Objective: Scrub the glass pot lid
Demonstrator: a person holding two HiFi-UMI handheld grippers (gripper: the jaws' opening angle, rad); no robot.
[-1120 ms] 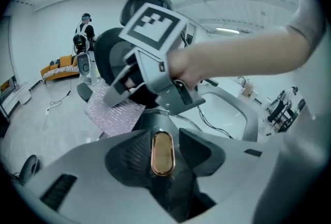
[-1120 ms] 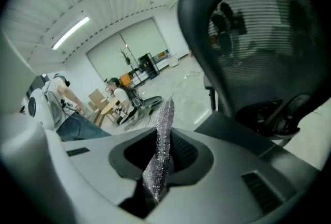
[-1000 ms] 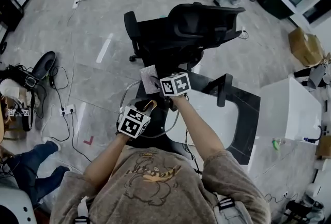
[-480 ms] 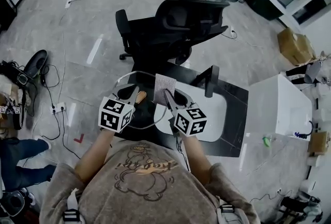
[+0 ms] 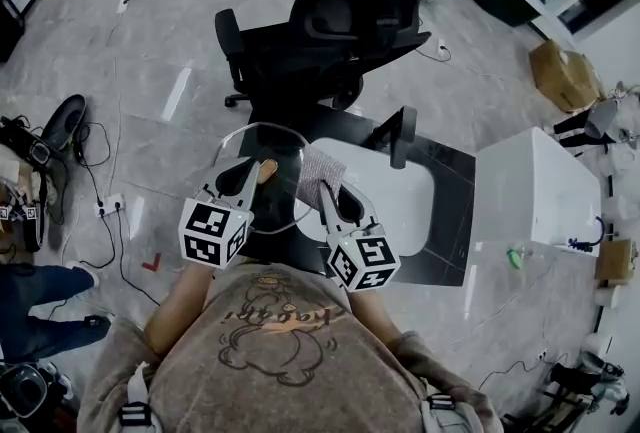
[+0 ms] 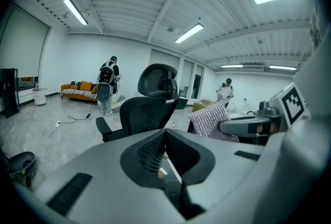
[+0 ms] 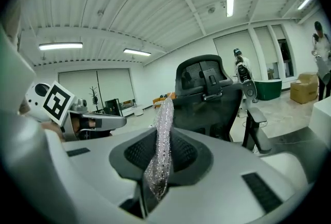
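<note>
The glass pot lid (image 5: 283, 147) is a clear disc with a wooden knob (image 5: 268, 170), held up over the black table's left end. My left gripper (image 5: 252, 171) is shut on the lid near the knob; in the left gripper view its jaws (image 6: 164, 158) meet on a thin glass edge. My right gripper (image 5: 326, 189) is shut on a silvery scrubbing cloth (image 5: 320, 164), which stands up from its jaws (image 7: 158, 166) as a glittering strip (image 7: 163, 135). The cloth sits just right of the lid; whether they touch I cannot tell. The cloth (image 6: 212, 120) also shows in the left gripper view.
A black office chair (image 5: 330, 31) stands right behind the black table (image 5: 455, 221), which carries a white mat (image 5: 400, 196). A white cabinet (image 5: 535, 191) is at the right. Cables (image 5: 110, 181) lie on the floor at the left. Two people stand far back in the room.
The right gripper with the cloth has come back toward the body, from beyond the left gripper to the lid's right side. The left gripper and lid have shifted left.
</note>
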